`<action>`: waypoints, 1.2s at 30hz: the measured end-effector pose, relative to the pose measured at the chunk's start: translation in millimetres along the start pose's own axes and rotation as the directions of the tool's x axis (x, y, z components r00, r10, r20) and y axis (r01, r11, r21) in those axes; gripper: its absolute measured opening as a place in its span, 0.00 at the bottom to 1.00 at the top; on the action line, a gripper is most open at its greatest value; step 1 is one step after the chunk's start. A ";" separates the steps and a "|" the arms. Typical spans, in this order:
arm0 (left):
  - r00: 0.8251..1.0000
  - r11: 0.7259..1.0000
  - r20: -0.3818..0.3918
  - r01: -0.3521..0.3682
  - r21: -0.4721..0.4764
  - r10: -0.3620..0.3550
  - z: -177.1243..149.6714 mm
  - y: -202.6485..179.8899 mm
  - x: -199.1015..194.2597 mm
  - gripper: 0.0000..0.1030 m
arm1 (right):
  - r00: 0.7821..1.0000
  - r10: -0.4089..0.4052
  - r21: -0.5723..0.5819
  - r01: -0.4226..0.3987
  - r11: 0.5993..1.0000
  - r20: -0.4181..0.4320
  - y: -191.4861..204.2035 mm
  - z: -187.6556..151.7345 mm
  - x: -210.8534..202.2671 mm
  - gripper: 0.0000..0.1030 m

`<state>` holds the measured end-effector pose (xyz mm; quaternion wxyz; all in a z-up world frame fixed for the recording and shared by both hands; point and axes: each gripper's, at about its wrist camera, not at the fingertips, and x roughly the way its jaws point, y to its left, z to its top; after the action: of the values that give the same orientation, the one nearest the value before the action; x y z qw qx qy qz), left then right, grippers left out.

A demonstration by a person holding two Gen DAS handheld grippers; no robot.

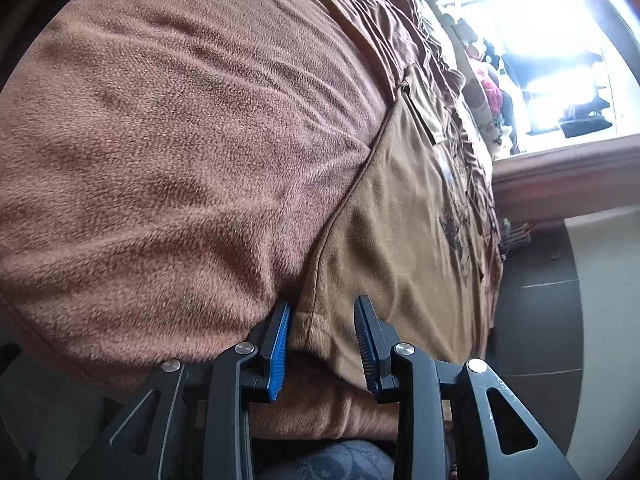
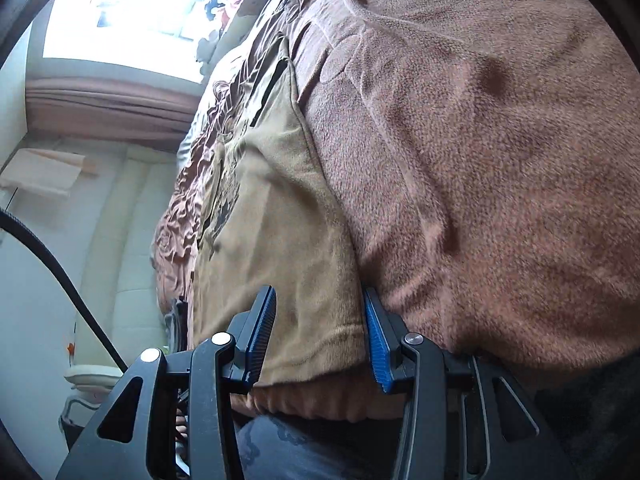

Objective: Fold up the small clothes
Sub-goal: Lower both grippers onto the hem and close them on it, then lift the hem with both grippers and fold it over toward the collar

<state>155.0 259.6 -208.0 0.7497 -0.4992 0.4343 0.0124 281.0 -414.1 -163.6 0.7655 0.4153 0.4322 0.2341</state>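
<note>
A small tan T-shirt point(image 1: 400, 220) with a dark print lies flat on a brown fleece blanket point(image 1: 180, 140) on a bed. My left gripper point(image 1: 323, 302) straddles one corner of its hem. One blue pad sits at the blanket side and the other over the cloth, with a gap showing. In the right wrist view the same T-shirt point(image 2: 272, 200) lies on the blanket point(image 2: 480, 160). My right gripper point(image 2: 320, 290) straddles the other hem corner, its jaws partly apart and not pinching the cloth.
A quilted brown bedspread point(image 2: 180, 208) runs along the shirt's far side. Beyond it are a bright window point(image 1: 560, 60), soft toys point(image 1: 488, 92) and dark floor tiles point(image 1: 536, 320). A black cable point(image 2: 60, 272) hangs at the left. A person's patterned trousers point(image 2: 300, 452) show below the grippers.
</note>
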 end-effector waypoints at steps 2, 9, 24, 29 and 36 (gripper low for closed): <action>1.000 0.999 0.003 0.025 -0.022 -0.025 1.7 2.3 2.3 0.32 | 1.000 0.006 0.007 -0.006 1.000 0.007 -0.4 0.0 3.7 0.39; 1.000 0.999 0.014 0.016 -0.048 -0.015 3.9 2.7 2.2 0.08 | 1.000 -0.019 0.024 0.019 1.000 0.005 2.1 -6.2 9.0 0.05; 0.995 0.997 0.086 0.039 0.071 -0.046 -17.3 -22.6 -40.9 0.06 | 0.996 -0.020 -0.078 0.026 0.997 0.084 31.2 -28.5 -43.8 0.02; 0.993 0.994 0.100 0.048 0.093 -0.057 -29.0 -30.2 -58.0 0.06 | 0.996 -0.008 -0.108 0.018 0.994 0.092 34.1 -36.8 -59.1 0.02; 0.988 0.989 0.128 0.069 0.127 -0.085 -43.6 -38.1 -83.7 0.06 | 0.995 0.014 -0.138 0.000 0.990 0.102 36.3 -52.9 -86.0 0.02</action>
<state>92.3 242.1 -129.8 0.8061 -0.4667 0.3636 -0.0099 191.3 -433.1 -108.0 0.8128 0.3745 0.3735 0.2442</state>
